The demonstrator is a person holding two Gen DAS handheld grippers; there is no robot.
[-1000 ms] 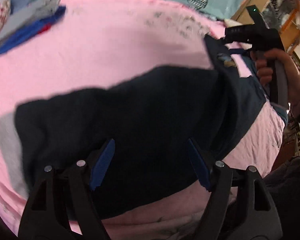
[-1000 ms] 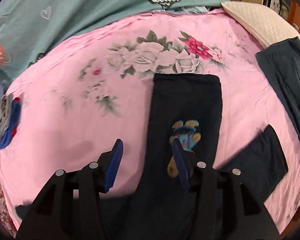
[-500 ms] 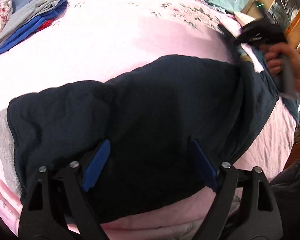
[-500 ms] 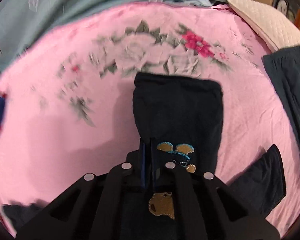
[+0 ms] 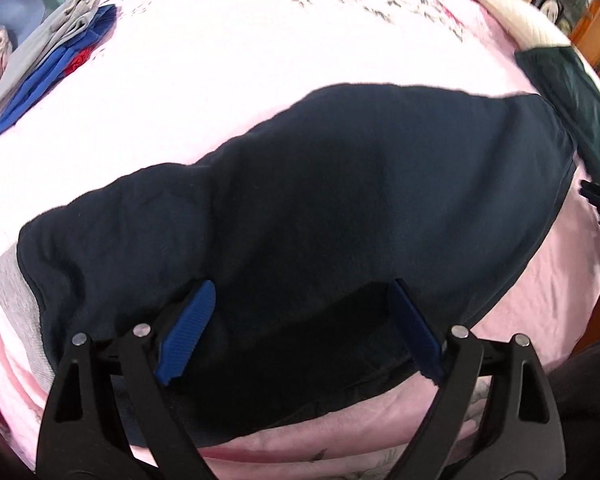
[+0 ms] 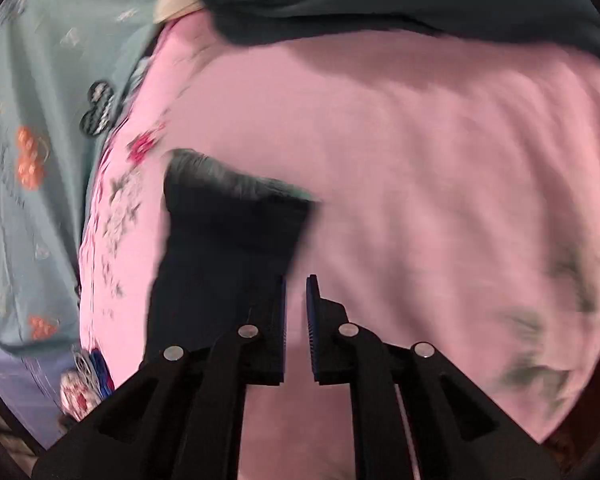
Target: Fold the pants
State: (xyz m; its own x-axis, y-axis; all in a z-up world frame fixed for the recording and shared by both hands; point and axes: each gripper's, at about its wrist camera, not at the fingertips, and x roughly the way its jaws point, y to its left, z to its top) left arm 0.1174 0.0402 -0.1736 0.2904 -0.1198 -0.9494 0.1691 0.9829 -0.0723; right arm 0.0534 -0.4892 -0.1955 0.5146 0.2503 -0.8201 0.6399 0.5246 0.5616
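dark pants [image 5: 320,220] spread across the pink bed sheet [image 5: 220,60], mid-frame.
left claw [image 5: 300,332] wide and opening above them, gripping nothing; right claw [image 6: 296,320] narrow, opening, empty, over the sheet.

A bed [image 5: 228,72] is covered by a pink sheet [image 6: 440,168] printed with flowers. Dark pants [image 5: 320,208] are spread across its near middle, with a grey waistband at the left end. A stack of folded clothes [image 5: 48,68], grey over blue, is laid at the far left edge. A dark green garment [image 5: 572,92] is seen at the far right, just beside a cream quilted pillow [image 5: 512,16]. In the right wrist view, a teal patterned cloth [image 6: 40,120] is seen along the sheet's left edge.
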